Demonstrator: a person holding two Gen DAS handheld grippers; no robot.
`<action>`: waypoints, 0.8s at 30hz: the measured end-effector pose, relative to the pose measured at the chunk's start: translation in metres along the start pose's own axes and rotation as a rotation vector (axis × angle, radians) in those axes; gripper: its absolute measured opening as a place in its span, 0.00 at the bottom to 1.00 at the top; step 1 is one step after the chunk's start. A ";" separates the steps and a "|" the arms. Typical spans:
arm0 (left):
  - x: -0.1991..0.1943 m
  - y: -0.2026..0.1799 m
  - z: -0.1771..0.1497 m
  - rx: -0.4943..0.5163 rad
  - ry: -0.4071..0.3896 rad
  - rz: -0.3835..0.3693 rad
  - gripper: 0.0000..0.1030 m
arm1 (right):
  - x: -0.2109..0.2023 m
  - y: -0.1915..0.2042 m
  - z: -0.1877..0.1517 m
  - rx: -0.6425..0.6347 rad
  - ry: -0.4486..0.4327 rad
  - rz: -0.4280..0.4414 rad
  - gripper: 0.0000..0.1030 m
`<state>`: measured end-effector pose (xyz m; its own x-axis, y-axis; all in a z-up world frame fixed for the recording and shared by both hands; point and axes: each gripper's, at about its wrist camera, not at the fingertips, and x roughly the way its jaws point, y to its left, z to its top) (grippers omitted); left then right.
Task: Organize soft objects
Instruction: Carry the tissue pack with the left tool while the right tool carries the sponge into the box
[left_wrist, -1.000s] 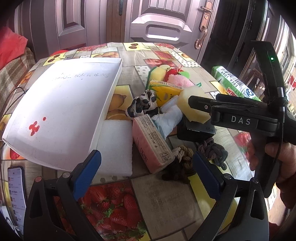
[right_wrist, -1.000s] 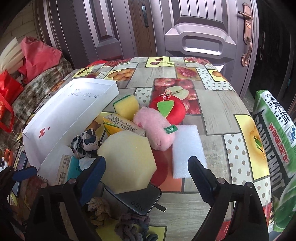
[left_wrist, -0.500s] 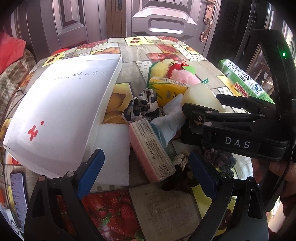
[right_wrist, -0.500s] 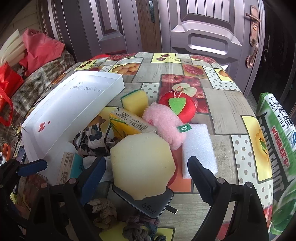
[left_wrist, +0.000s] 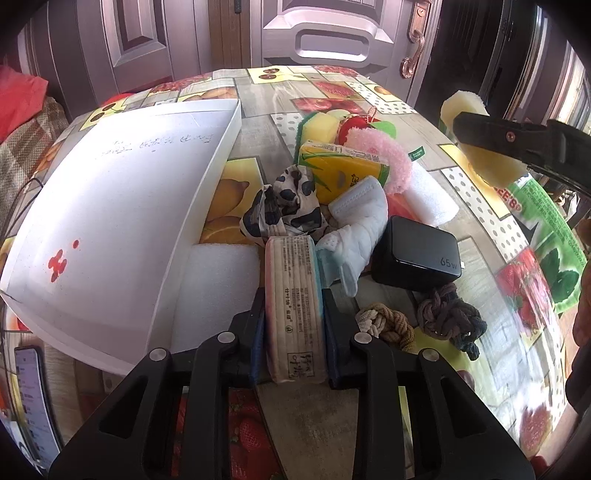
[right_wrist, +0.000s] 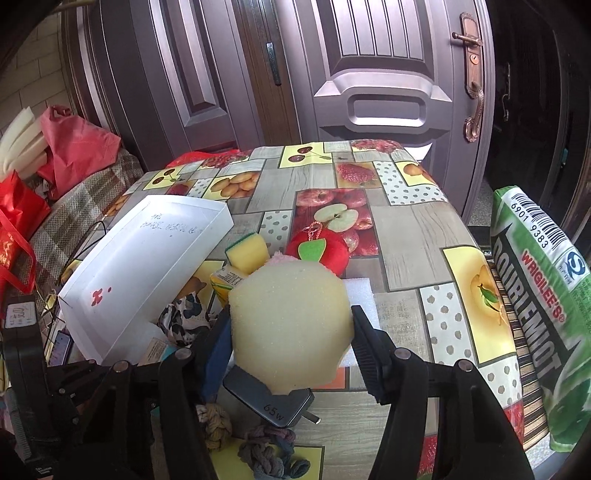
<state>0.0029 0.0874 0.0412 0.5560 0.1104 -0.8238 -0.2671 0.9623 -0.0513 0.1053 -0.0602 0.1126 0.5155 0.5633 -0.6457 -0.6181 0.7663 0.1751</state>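
The left tongs are clamped on a pink tissue pack low over the table, just beside the white tray and a white foam sheet. The right tongs are clamped on a pale yellow sponge, held clear above the table over a black charger. A cow-print cloth, pink plush and knotted ropes lie in the pile near the charger.

left gripper: clamped, low | right gripper: clamped, raised
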 end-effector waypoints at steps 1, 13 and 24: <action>-0.005 0.001 0.000 -0.004 -0.015 -0.002 0.25 | -0.005 0.002 0.005 0.000 -0.021 0.005 0.59; -0.087 0.037 0.031 -0.105 -0.269 0.049 0.25 | -0.057 0.033 0.062 -0.058 -0.220 0.090 0.59; -0.103 0.158 0.073 -0.334 -0.314 0.224 0.25 | -0.024 0.090 0.087 -0.138 -0.147 0.224 0.59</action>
<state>-0.0392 0.2460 0.1596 0.6524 0.4232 -0.6286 -0.6153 0.7801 -0.1133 0.0892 0.0217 0.2087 0.4310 0.7601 -0.4862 -0.7959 0.5741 0.1920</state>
